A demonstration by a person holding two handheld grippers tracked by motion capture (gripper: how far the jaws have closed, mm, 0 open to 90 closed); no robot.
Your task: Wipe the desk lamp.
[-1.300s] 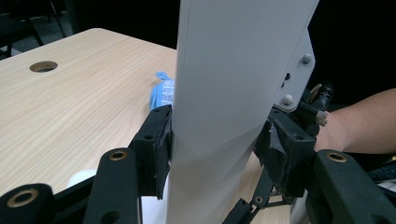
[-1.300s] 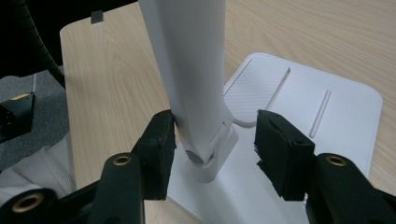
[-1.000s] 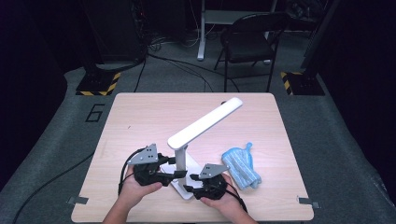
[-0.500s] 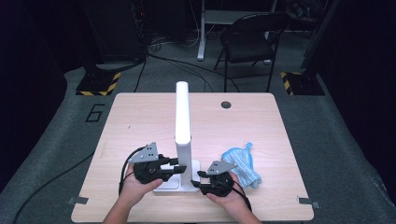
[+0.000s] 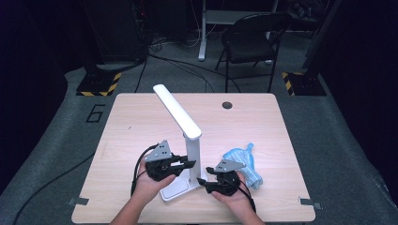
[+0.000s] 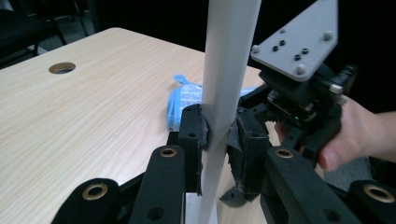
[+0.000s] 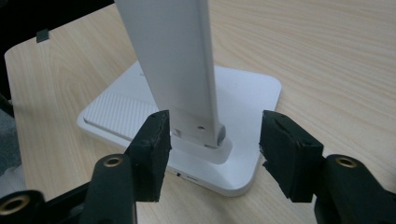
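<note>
Lamp head slants up-left (post upright).

Lamp head swinging from table's far right corner toward far left. Left gripper closing tight on lamp post. Right gripper opening, pads clear of post.

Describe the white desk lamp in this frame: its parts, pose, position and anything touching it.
The white desk lamp looks like matte plastic: a flat square base with a ribbed patch, an upright post, and a long flat head slanting up toward the table's far left. It stands near the wooden table's front edge. The left claw is clamped on the post; the right claw straddles the post's foot, jaws just opened, not touching.
</note>
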